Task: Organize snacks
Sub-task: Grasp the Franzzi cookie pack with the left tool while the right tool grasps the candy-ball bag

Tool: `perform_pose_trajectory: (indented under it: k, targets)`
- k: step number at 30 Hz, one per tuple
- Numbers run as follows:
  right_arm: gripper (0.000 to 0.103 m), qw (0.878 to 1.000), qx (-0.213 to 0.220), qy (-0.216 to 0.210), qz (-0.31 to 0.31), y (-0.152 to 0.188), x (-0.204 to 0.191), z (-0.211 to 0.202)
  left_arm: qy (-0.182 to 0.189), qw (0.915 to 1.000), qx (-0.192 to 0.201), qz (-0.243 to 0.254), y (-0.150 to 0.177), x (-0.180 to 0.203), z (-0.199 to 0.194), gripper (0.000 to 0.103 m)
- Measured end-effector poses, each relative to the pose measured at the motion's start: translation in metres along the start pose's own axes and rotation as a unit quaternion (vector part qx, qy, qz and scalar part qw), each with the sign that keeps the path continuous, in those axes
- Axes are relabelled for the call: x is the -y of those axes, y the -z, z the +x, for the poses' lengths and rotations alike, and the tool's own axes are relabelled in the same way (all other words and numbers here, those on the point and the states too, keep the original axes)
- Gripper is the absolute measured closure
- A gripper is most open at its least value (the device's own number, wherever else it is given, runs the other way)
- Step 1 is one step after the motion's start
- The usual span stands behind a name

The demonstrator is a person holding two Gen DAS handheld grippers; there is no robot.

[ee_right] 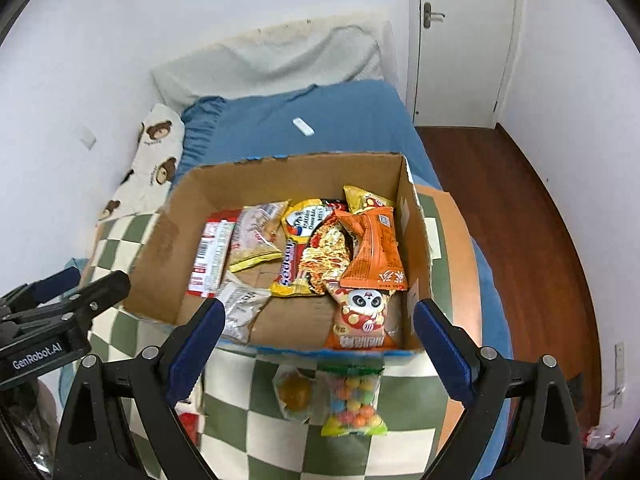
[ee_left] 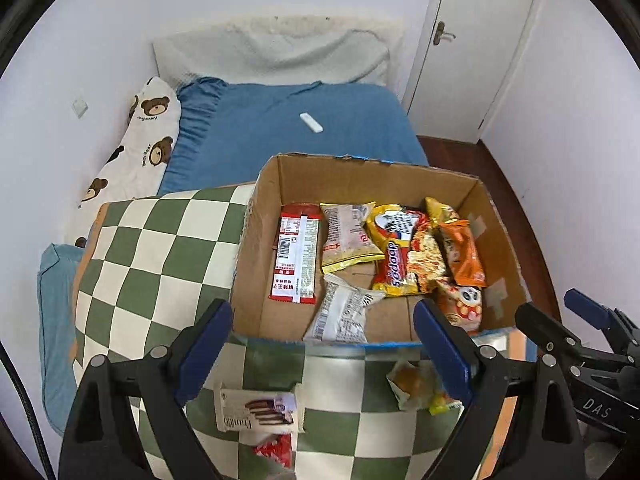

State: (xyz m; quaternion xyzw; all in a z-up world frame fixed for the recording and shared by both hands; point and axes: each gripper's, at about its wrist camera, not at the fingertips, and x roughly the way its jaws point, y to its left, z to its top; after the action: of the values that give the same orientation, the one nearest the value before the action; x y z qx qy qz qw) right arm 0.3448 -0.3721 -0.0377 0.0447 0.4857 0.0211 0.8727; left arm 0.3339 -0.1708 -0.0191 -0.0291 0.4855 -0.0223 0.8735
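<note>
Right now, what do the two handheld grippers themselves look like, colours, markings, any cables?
Both match: the left gripper and right gripper have black angular arms with silver rivets and blue padded fingers. Seen from the other camera, the left body reads "GenRobot.AI" in white, the right one "DAS". A black cable runs along the edge of the left view. No sleeves or hands show.

My cardboard box (ee_left: 352, 176) is plain brown, on a cloth (ee_left: 160, 248) checked green and cream. At its nine o'clock lies a red-and-white wrapper (ee_left: 296, 254); toward three o'clock an orange packet (ee_right: 372, 252) and a yellow noodle bag (ee_left: 394, 240). At six o'clock, outside, sits a bag of many-coloured candy balls (ee_right: 354, 400). At twelve o'clock, the blue bedsheet (ee_left: 296, 120) and a white pillow (ee_left: 144, 136) printed with brown bears.
</note>
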Motion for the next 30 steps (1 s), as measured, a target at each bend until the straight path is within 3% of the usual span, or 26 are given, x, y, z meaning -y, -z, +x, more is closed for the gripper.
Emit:
perform_pose_trajectory:
  k: [4, 5, 6, 8, 14, 17, 20, 22, 25, 28, 30]
  targets:
    - [0.006, 1.0, -0.001, -0.016, 0.004, 0.018, 0.002, -0.013, -0.006, 1.0, -0.001, -0.005, 0.022, -0.007, -0.011, 0.01]
    - [0.011, 1.0, -0.008, -0.016, 0.007, 0.027, 0.005, -0.01, -0.011, 0.9999, -0.005, -0.006, 0.028, -0.011, -0.01, 0.01]
    - [0.026, 1.0, -0.019, -0.02, 0.011, 0.036, 0.008, -0.005, -0.019, 0.9997, -0.012, -0.008, 0.037, -0.015, -0.007, 0.01]
    - [0.038, 0.998, -0.051, -0.025, 0.02, 0.053, 0.016, 0.012, -0.034, 0.9985, -0.041, -0.016, 0.059, -0.028, 0.008, 0.01]
    - [0.037, 0.991, -0.124, -0.003, 0.05, 0.088, 0.042, 0.082, -0.07, 0.9885, -0.132, -0.026, 0.118, -0.06, 0.064, 0.01]
    - [0.037, 0.988, -0.15, 0.007, 0.044, 0.099, 0.045, 0.115, -0.091, 0.9841, -0.151, 0.016, 0.134, -0.061, 0.087, 0.01]
    - [0.037, 0.985, -0.17, 0.012, 0.04, 0.104, 0.046, 0.141, -0.104, 0.9762, -0.163, 0.098, 0.142, -0.05, 0.106, 0.01]
    - [0.037, 0.982, -0.183, 0.012, 0.037, 0.108, 0.046, 0.152, -0.105, 0.9652, -0.175, 0.164, 0.145, -0.041, 0.117, 0.01]
    - [0.037, 0.981, -0.191, 0.019, 0.028, 0.114, 0.044, 0.16, -0.127, 0.9385, -0.174, 0.27, 0.148, -0.027, 0.131, 0.01]
    - [0.037, 0.98, -0.198, 0.02, 0.021, 0.119, 0.042, 0.164, -0.133, 0.8988, -0.186, 0.374, 0.158, -0.011, 0.149, 0.01]
    - [0.037, 0.98, -0.196, 0.027, 0.016, 0.122, 0.04, 0.166, -0.115, 0.8839, -0.197, 0.408, 0.163, -0.003, 0.156, 0.01]
